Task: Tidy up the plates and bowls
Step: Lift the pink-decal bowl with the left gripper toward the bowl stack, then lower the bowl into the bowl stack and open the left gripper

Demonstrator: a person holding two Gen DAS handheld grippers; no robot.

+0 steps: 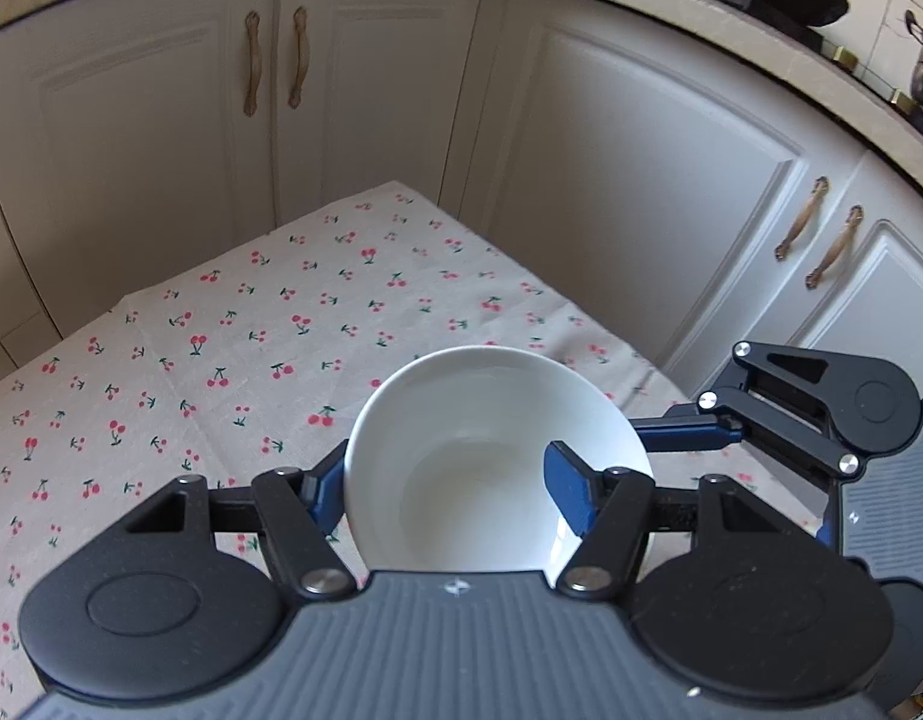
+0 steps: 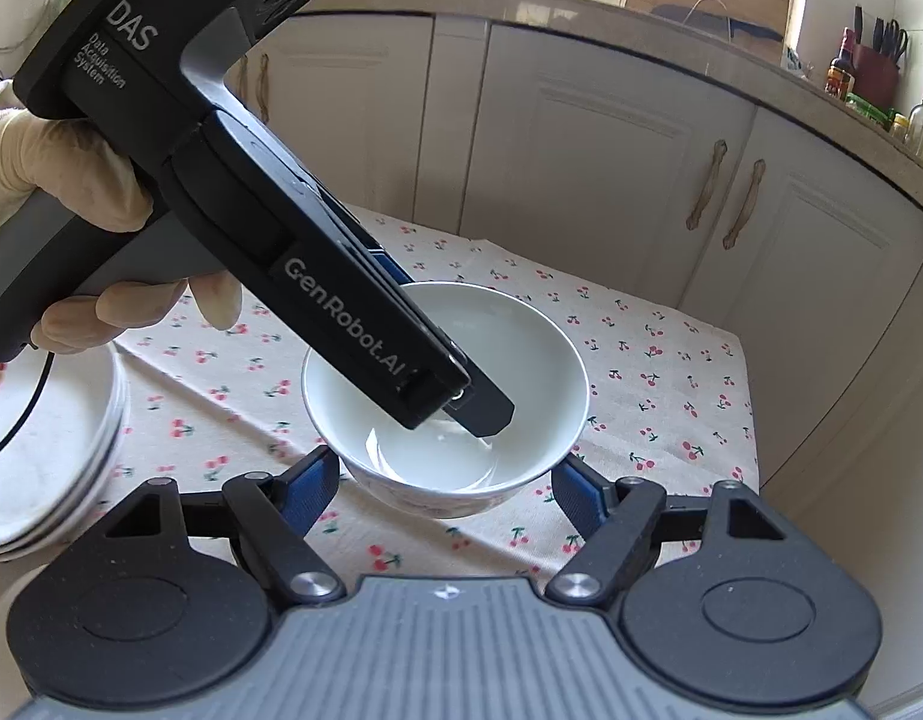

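Nearest in the left wrist view, the left gripper [image 1: 449, 495] is closed on the white bowl [image 1: 491, 450]: one blue pad presses the outside of the rim on the left, the other sits inside the bowl against its right wall, so the bowl's side is pinched between them. In the right wrist view the same bowl [image 2: 443, 384] hangs clear above the cherry-print tablecloth [image 2: 653, 372], with the left gripper's body coming down into it from the upper left, held by a gloved hand [image 2: 59, 180]. The right gripper [image 2: 446, 489] sits just under and in front of the bowl, its jaws spread about halfway with the bowl's base between them; the pads do not visibly press on it. At the left edge of that view a stack of white plates [image 2: 53, 462] rests on the cloth. Beyond the table stand white cabinet doors [image 1: 611, 180] under a pale countertop [image 2: 641, 42].
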